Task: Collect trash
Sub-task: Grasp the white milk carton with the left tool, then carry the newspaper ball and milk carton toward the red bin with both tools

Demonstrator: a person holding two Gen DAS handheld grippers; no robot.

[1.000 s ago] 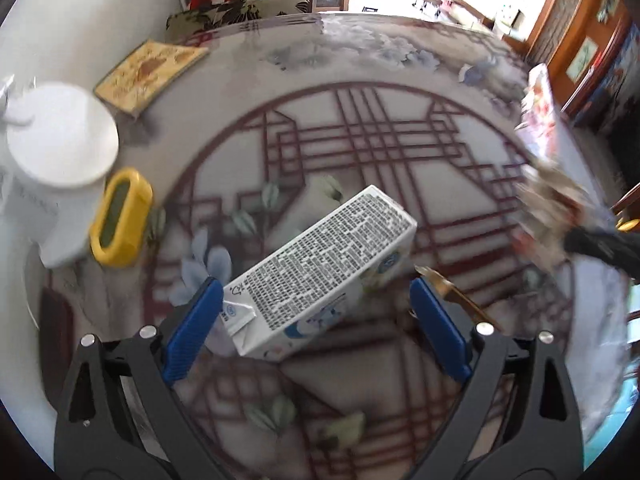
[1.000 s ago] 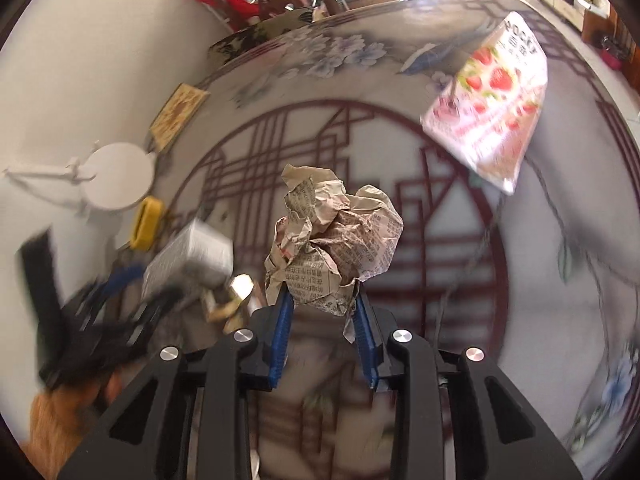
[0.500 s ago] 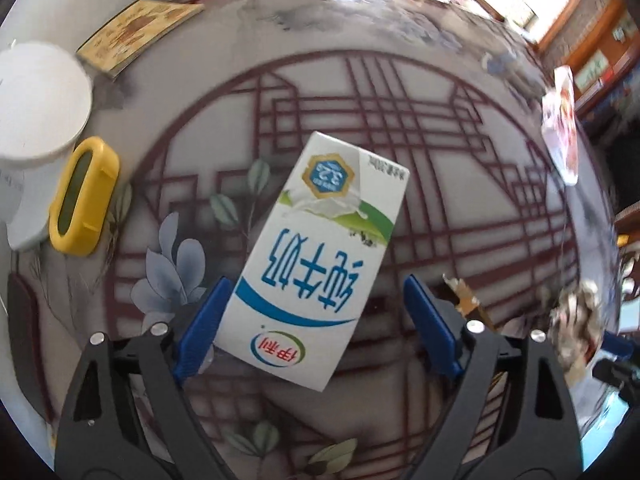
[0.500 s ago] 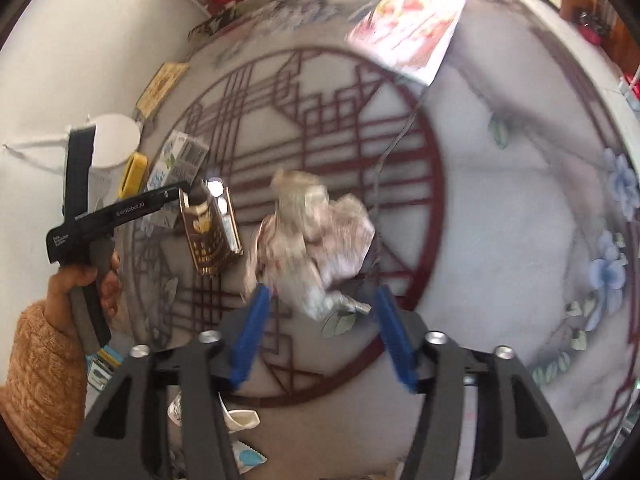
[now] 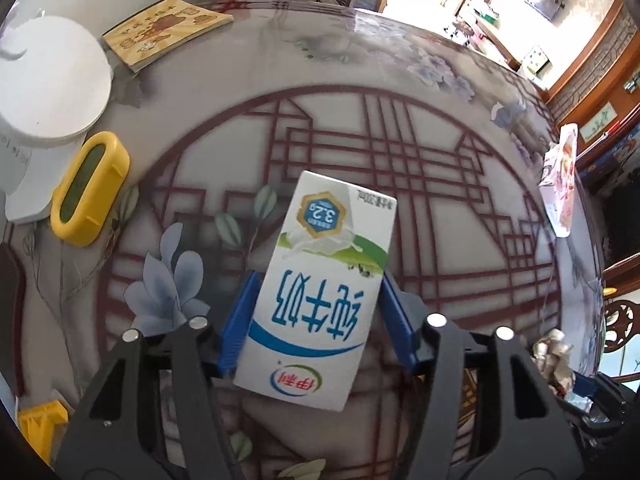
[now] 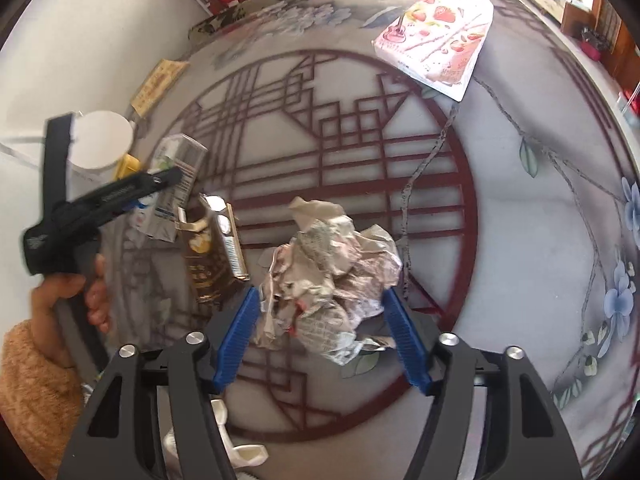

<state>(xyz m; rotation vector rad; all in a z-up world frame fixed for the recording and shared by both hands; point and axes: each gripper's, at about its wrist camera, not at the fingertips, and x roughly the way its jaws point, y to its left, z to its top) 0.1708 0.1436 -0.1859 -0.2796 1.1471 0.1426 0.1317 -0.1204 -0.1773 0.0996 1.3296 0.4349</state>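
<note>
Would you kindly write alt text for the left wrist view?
The left tool is closing its blue fingers around a white milk carton on a floral table. A yellow case and a booklet lie farther left.

Trash items on the patterned tabletop

A white milk carton (image 5: 320, 300) with blue lettering and a green band lies flat, printed face up. A crumpled newspaper ball (image 6: 332, 276) sits just right of a brown-and-gold drink carton (image 6: 214, 256) lying on its side. A pink Pocky box (image 6: 436, 32) lies flat, well apart.
</note>
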